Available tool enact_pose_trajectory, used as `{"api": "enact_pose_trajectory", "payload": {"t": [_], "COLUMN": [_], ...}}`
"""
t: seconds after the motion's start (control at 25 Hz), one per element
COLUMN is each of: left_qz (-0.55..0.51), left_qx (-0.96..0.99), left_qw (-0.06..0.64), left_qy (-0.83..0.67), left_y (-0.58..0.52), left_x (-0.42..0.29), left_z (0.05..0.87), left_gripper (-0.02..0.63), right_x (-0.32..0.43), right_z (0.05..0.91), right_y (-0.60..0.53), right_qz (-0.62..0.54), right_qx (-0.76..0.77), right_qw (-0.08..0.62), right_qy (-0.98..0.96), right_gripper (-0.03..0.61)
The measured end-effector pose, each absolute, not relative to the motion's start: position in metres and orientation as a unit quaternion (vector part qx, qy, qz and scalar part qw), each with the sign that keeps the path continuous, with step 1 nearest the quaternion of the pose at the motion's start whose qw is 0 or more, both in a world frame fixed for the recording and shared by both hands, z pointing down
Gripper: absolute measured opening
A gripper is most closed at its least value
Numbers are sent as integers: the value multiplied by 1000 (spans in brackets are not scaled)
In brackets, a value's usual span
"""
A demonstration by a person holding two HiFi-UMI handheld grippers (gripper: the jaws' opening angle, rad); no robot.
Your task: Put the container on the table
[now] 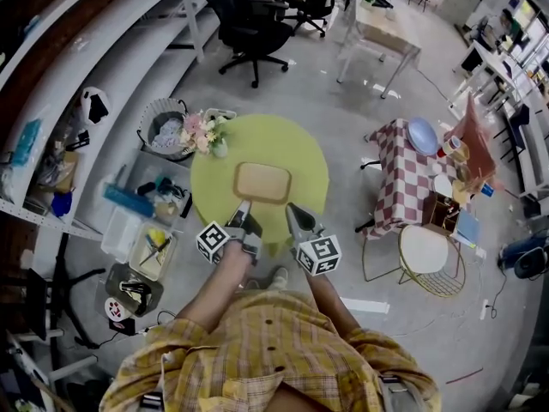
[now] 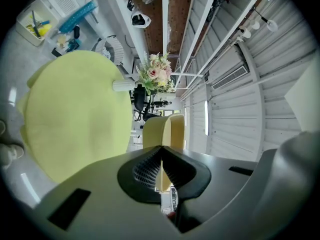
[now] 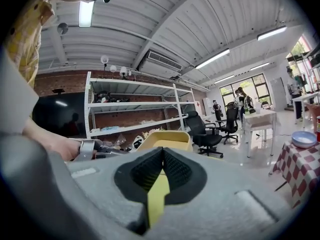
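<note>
At the round green worktop [image 1: 304,163], we hold the yellow container [image 1: 262,182]: left tongs [image 1: 243,208] and right tongs [image 1: 292,210] each clamp its near rim.

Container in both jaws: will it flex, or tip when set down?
Probably stiff: held by its near rim in the left gripper and right gripper, the container shows no sag. Likely light, being shallow and empty. Its wide flat base should sit steady on the table.
</note>
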State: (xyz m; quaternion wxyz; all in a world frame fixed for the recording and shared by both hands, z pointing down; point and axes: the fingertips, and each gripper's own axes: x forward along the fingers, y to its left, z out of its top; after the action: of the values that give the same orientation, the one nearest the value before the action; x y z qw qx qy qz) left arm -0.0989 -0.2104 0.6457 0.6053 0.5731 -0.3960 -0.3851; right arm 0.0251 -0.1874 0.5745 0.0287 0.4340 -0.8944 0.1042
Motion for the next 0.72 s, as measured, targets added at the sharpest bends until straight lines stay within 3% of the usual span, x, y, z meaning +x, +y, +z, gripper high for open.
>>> {"api": "enact_pose_trajectory", "payload": {"t": [0.72], "left_qz": [-395], "left_qx": [568], "left_qw": [598], "left_qy": [-405], "left_y": [-249], "left_x": [-79], "left_z": [647], "left_gripper": [17], "right_x": [42], "right_z": [574], "right_y": [-219], "right_qz": [107], "right_qx": [418], "right_qw": [24], "right_qy": [-902], "right_gripper": [-2]}}
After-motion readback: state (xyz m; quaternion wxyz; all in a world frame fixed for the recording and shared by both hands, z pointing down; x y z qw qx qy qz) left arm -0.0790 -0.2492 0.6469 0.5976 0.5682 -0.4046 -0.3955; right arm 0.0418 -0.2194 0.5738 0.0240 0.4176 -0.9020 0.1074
